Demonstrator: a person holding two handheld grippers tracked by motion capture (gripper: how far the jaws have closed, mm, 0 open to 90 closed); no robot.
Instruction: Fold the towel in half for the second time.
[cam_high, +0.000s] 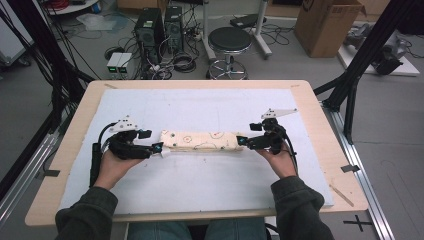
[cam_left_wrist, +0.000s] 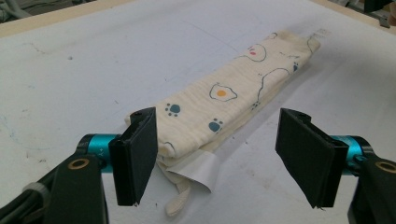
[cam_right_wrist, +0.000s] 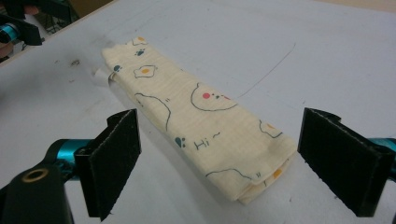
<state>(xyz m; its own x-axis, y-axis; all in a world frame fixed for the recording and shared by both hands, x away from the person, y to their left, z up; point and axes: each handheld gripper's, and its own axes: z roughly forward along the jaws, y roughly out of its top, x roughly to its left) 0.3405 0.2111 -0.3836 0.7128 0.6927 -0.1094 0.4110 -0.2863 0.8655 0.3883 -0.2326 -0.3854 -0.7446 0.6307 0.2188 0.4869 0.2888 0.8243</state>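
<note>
- A folded cloth (cam_high: 200, 140), cream with printed eggs and paw marks, lies as a long strip across the middle of the white mat (cam_high: 200, 107).
- The left gripper (cam_high: 159, 149) sits at the cloth's left end, jaws wide apart, gripping nothing.
- The right gripper (cam_high: 241, 141) sits at the right end, jaws likewise spread, pads clear of the cloth.
- A white tag (cam_left_wrist: 201, 170) pokes out at the left end.

Mat (cam_high: 200, 107) bare all round the folded cloth (cam_high: 200, 140), so my grippers can pass fwd, back, over it w/o snagging. Cloth is the one obstacle, lying btwn my left gripper (cam_high: 159, 148) and right gripper (cam_high: 242, 141). Both sets of jaws wide apart, gaps free, cloth ends just ahead of them. White tag (cam_left_wrist: 201, 171) sticks out at left end.
</note>
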